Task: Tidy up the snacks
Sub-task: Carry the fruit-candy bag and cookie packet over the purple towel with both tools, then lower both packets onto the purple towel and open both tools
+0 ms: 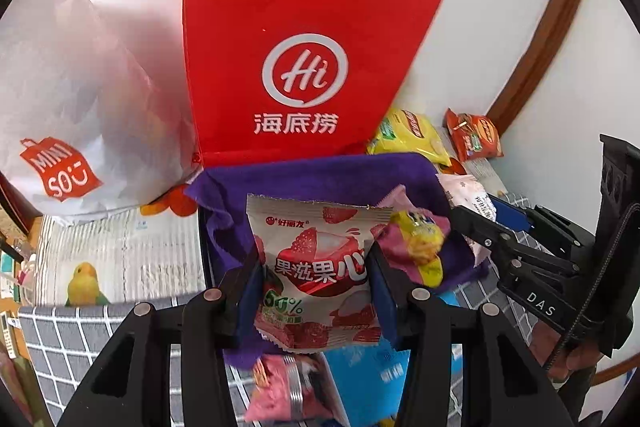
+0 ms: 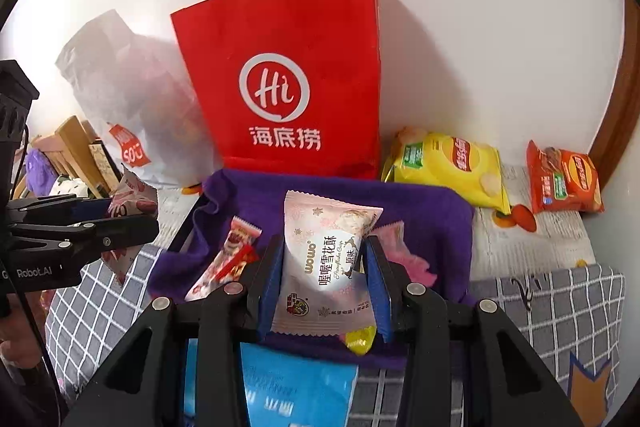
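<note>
My left gripper is shut on a strawberry snack packet and holds it above a box lined with purple cloth. My right gripper is shut on a pale pink snowflake-crisp packet above the same purple-lined box. A red-and-white candy packet, a pink wrapper and a small yellow sweet lie in the box. The right gripper also shows in the left wrist view, and the left gripper in the right wrist view.
A red paper bag stands behind the box against the white wall, a white plastic bag to its left. A yellow chip bag and an orange chip bag lie at the right. A blue packet lies in front.
</note>
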A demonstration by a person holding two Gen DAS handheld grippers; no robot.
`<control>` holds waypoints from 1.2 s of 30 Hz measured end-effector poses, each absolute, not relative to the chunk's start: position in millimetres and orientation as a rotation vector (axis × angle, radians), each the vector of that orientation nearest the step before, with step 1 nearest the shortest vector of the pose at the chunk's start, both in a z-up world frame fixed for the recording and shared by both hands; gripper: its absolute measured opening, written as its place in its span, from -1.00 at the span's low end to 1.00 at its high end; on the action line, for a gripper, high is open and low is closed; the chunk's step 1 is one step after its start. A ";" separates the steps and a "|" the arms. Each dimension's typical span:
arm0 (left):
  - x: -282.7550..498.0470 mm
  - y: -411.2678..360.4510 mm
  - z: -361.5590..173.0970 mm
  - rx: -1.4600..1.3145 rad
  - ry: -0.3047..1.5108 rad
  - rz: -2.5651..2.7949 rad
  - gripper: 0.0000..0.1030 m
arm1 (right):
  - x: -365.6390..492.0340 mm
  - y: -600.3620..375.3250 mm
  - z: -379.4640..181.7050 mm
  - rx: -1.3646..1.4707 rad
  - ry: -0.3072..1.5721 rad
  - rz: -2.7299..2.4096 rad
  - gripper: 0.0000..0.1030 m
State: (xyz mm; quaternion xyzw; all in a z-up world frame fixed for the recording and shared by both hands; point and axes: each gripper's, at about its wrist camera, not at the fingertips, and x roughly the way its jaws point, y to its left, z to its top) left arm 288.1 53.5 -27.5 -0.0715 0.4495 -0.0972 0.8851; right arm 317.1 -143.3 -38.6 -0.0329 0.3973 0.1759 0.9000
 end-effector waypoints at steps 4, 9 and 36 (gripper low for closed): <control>304.3 59.0 -32.1 -0.162 0.942 -0.198 -0.10 | 334.4 -139.6 -40.0 -0.074 0.817 0.360 -0.23; 322.6 65.0 -44.9 -0.175 0.956 -0.194 -0.10 | 351.1 -134.5 -51.8 -0.078 0.834 0.358 -0.23; 353.8 57.7 -106.9 -0.178 1.102 -0.198 -0.09 | 377.7 -126.1 -107.8 -0.149 0.942 0.340 -0.16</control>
